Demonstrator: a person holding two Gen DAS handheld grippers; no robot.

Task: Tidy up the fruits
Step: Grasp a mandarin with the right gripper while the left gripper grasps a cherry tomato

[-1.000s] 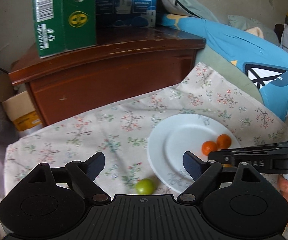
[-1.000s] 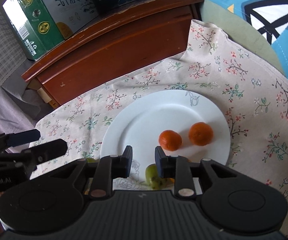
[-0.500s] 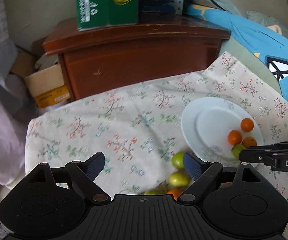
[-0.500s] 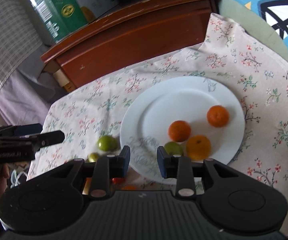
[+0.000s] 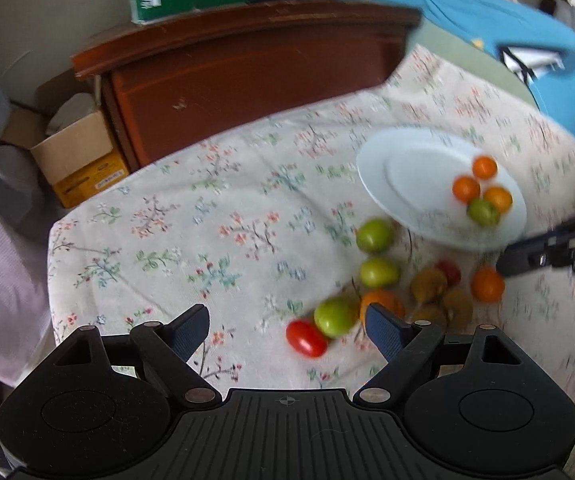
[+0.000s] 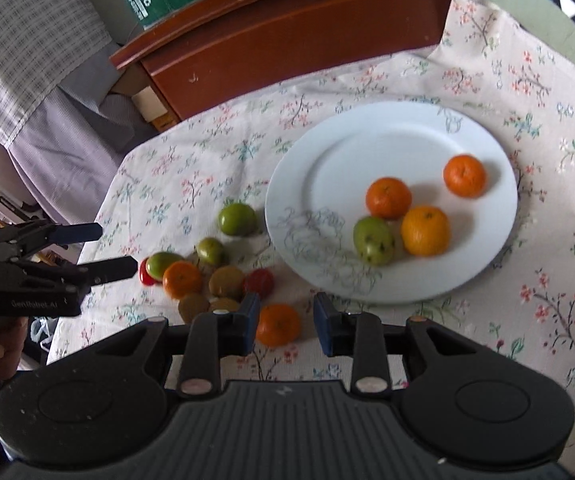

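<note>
Jaws of the right gripper [image 6: 283,316] are held narrowly apart and pinch nothing, an orange [image 6: 278,324] lying on the cloth between them. Jaws of the left gripper [image 5: 287,326] are spread wide and empty above a green fruit [image 5: 335,316] and a red tomato [image 5: 306,339]. Four fruits are already gathered on the white plate [image 6: 367,140]; roughly ten are left scattered on the floral tablecloth [image 6: 527,280], so the sorting is judged under half done.
</note>
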